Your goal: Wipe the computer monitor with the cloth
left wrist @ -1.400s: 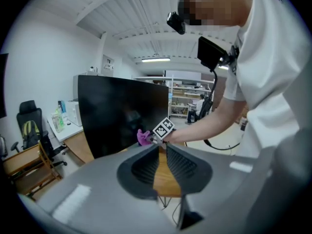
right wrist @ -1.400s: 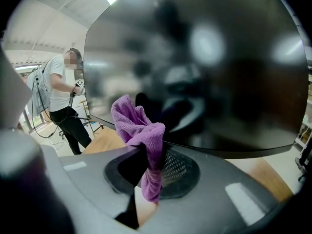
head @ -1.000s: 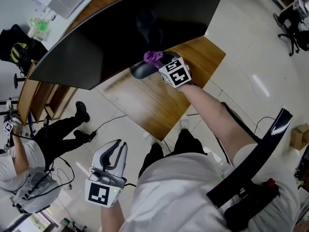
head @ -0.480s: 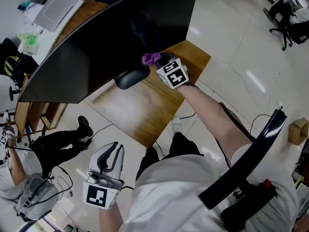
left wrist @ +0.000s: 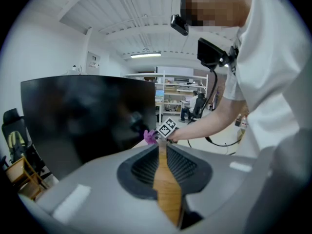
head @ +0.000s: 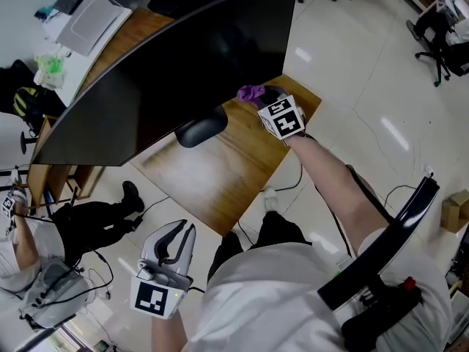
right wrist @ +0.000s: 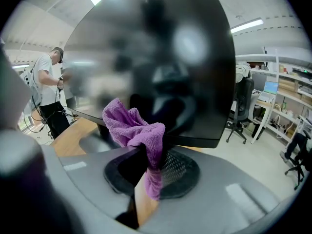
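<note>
Nearest, the left gripper [head: 183,233] hangs off the desk, jaws closed on nothing. Farther out, the right gripper [right wrist: 148,156] pinches the purple cloth [right wrist: 130,125], bunched upward at the monitor [head: 168,72]'s lower edge, near its right end. The wide screen runs lengthwise along the wooden desk [head: 220,182], its stand base [head: 201,130] left of the cloth

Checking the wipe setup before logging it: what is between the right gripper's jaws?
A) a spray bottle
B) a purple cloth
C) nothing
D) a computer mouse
B: the right gripper is shut on the purple cloth, which bunches up just in front of the monitor, near its lower edge.
</note>
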A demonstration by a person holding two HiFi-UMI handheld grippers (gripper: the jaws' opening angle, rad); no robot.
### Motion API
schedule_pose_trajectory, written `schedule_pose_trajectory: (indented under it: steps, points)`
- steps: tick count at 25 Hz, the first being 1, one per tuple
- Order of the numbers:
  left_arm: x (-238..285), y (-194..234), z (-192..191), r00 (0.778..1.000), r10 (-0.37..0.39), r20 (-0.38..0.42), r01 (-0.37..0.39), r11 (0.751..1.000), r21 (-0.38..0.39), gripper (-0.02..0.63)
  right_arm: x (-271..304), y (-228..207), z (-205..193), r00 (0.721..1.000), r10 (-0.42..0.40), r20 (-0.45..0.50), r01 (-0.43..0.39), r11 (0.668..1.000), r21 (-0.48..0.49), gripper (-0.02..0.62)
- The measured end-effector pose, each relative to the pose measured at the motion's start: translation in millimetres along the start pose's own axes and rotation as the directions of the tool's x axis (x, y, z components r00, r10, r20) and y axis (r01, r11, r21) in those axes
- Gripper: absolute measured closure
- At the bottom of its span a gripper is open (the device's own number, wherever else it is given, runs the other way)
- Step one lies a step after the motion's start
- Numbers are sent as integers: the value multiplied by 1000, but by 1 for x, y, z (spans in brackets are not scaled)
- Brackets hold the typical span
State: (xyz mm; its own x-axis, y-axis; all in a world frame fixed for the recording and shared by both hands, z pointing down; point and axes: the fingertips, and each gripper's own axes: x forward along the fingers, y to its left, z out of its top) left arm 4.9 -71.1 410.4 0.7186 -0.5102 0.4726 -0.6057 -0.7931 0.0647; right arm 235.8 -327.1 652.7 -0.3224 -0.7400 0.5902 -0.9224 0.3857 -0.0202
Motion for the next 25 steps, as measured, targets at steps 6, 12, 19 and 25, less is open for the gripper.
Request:
schedule_pose_trajectory:
  steps: [6,12,19,25]
  points:
    - [16,-7,6,1000,-10,4,10,1000,6,537,-14,-43,-9,999,-52,-6,52,999,15,548]
    - [34,-19,13,1000,-30,10,29,999,23,536,-28,-80,-11,996,-92,-4,92,995,33,548]
    - [44,-29,22,999,-30,24,29,999,46,535,-34,-92,-8,996,-91,-2,91,996,19,548]
    - [41,-31,27,998,-19,53,15,998,59,535,-48,-92,11,996,-94,7,94,996,4,548]
